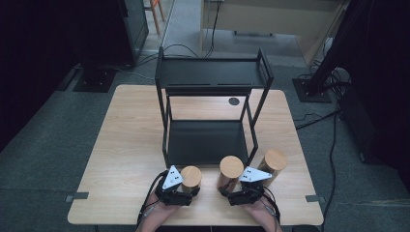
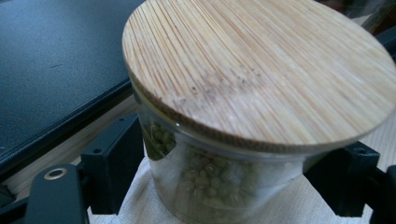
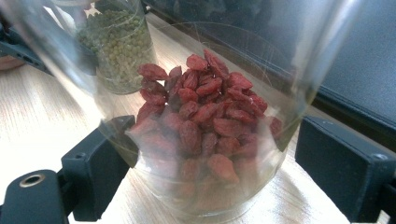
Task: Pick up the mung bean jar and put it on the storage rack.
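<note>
A glass jar of green beans (image 1: pixel 190 177) with a bamboo lid (image 2: pixel 261 70) stands on the wooden table (image 1: pixel 125 140) near its front edge. My left gripper (image 1: pixel 186 191) (image 2: pixel 224 175) has a jaw on each side of it and is open, with thin gaps at the glass. To its right stands a taller jar of red dried berries (image 1: pixel 230 170) (image 3: pixel 205 126), lidded too. My right gripper (image 1: pixel 238 192) (image 3: pixel 215 163) straddles it, also open; the right-hand finger (image 3: pixel 341 172) stands clear of the glass. The green bean jar (image 3: pixel 119 46) also shows beyond the berry jar.
A black two-tier metal shelf (image 1: pixel 208 140) stands mid-table just behind the jars, its lower tray (image 2: pixel 46 70) close to both grippers. A third lidded jar (image 1: pixel 273 162) stands right of the berry jar. Bare tabletop lies to the left and right of the shelf.
</note>
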The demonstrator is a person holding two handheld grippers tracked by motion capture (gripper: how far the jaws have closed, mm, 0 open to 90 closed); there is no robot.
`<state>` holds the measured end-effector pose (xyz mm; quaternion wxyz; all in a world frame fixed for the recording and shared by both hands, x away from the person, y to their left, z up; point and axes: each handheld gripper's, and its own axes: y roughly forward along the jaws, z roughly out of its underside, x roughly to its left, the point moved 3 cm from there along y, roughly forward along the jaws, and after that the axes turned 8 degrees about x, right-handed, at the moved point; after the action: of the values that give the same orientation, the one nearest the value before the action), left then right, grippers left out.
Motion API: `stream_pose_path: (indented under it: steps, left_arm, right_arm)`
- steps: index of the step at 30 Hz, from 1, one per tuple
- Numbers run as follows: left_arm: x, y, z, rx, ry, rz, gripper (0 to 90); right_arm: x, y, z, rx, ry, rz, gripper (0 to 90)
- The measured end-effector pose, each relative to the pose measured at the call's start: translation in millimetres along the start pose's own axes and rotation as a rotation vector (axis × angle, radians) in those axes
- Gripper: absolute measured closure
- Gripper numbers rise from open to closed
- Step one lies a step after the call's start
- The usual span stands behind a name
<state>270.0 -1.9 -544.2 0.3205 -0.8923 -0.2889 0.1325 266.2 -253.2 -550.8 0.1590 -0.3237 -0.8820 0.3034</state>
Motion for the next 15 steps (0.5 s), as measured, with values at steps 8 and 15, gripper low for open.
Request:
stream_pose_path:
  steps: [8,15]
  left_arm:
    - [0.2,-0.8,0.2,-0.007,-0.001,0.002,18.9]
    - [0.5,-1.9,0.5,-0.018,-0.005,0.007,18.8]
  right_arm:
    - [0.0,0.0,0.0,0.0,0.0,0.001,11.6]
    - [0.0,0.0,0.0,0.0,0.0,0.001,11.6]
